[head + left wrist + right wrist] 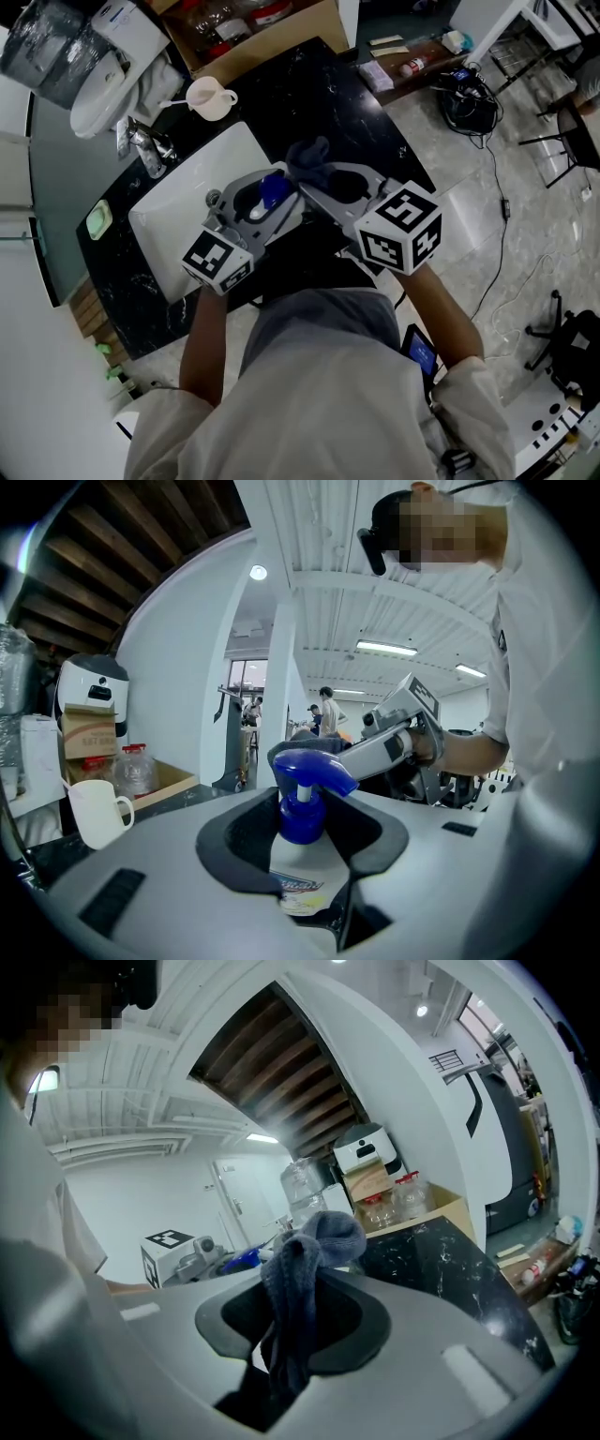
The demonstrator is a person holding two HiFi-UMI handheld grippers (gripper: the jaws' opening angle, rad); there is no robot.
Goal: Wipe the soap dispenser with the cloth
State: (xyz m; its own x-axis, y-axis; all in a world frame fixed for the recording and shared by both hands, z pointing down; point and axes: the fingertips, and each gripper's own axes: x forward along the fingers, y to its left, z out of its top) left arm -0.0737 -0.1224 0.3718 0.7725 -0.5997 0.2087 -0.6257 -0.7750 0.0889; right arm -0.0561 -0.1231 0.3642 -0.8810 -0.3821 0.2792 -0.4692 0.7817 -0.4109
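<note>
The left hand-held gripper (302, 846) is clamped on the soap dispenser (302, 803), held over the edge of the sink (178, 216). Only the blue pump and a scrap of label show. The right hand-held gripper (292, 1330) pinches the grey cloth (305, 1251), which is bunched just beside the pump. I can't tell whether they touch.

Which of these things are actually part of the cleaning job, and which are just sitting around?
Part of the job:
- soap dispenser, clamped in the left gripper
- grey cloth, pinched in the right gripper

Just lying about:
- white mug
- tap
- sink
- cardboard box holding bottles
</note>
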